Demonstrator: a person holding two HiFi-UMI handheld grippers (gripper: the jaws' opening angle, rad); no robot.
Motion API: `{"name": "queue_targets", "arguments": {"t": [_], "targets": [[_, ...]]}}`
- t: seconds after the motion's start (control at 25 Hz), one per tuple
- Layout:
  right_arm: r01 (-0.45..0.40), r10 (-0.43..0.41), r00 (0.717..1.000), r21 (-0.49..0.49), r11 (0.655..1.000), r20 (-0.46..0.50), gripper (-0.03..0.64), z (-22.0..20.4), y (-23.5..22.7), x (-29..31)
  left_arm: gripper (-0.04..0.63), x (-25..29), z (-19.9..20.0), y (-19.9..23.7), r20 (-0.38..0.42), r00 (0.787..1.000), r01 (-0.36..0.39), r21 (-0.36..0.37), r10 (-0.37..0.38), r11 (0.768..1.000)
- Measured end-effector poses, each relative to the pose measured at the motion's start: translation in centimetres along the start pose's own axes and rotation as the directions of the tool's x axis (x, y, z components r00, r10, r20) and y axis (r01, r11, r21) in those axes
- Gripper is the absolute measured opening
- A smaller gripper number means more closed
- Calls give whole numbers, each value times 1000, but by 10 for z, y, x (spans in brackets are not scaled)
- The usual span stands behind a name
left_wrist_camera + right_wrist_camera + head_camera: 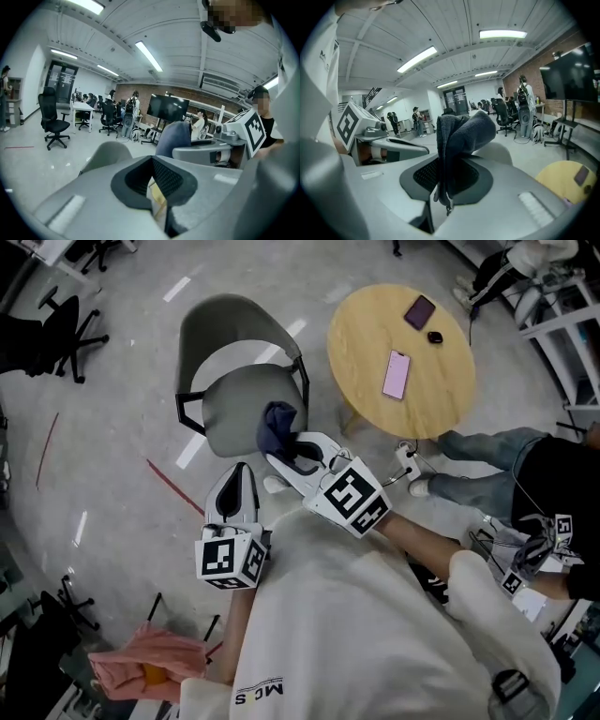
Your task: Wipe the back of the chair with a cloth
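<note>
A grey shell chair (pixel 221 326) stands ahead of me, its seat (pixel 239 409) facing me and its curved back on the far side. My right gripper (pixel 284 444) is shut on a dark blue cloth (pixel 277 424), held bunched over the seat's near right edge. In the right gripper view the cloth (pixel 461 133) rises out of the closed jaws (pixel 447 161), with the chair (pixel 501 151) behind it. My left gripper (pixel 241 472) hangs shut and empty beside the seat's near edge. In the left gripper view, its jaws (pixel 152 161) meet, and the chair back (pixel 108 152) and cloth (pixel 172 137) lie beyond.
A round wooden table (pixel 441 381) stands right of the chair with two phones (pixel 397 374) on it. A seated person's legs (pixel 487 448) reach in from the right. Black office chairs (pixel 64 326) stand at the far left. A pink cloth (pixel 141 664) lies at lower left.
</note>
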State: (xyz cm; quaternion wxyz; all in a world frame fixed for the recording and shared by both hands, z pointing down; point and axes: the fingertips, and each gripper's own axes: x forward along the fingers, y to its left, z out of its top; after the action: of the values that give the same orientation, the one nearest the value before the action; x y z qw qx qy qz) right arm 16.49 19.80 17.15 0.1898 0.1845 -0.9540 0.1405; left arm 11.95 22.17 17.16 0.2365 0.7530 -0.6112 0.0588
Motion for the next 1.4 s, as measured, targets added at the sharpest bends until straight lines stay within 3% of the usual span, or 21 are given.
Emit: {"name": "queue_targets", "arguments": {"t": [0.2, 0.44, 0.84, 1.12, 1.4], "targets": [[42, -40, 993, -19, 999, 114, 75, 26, 1, -58, 1, -10, 19, -44, 73, 997, -30, -2, 30, 1000], [57, -38, 978, -84, 995, 207, 75, 20, -1, -115, 2, -8, 19, -98, 128, 991, -43, 19, 40, 999], [69, -56, 989, -93, 993, 139, 74, -2, 35, -145, 1, -42, -7, -138, 109, 994, -17, 19, 15, 1000], [39, -24, 988, -97, 994, 150, 74, -23, 52, -147, 2, -51, -13, -139, 142, 988, -64, 52, 56, 997], [21, -15, 984, -35, 999, 179, 74, -22, 51, -152, 2, -56, -17, -149, 147, 987, -77, 47, 69, 996]]}}
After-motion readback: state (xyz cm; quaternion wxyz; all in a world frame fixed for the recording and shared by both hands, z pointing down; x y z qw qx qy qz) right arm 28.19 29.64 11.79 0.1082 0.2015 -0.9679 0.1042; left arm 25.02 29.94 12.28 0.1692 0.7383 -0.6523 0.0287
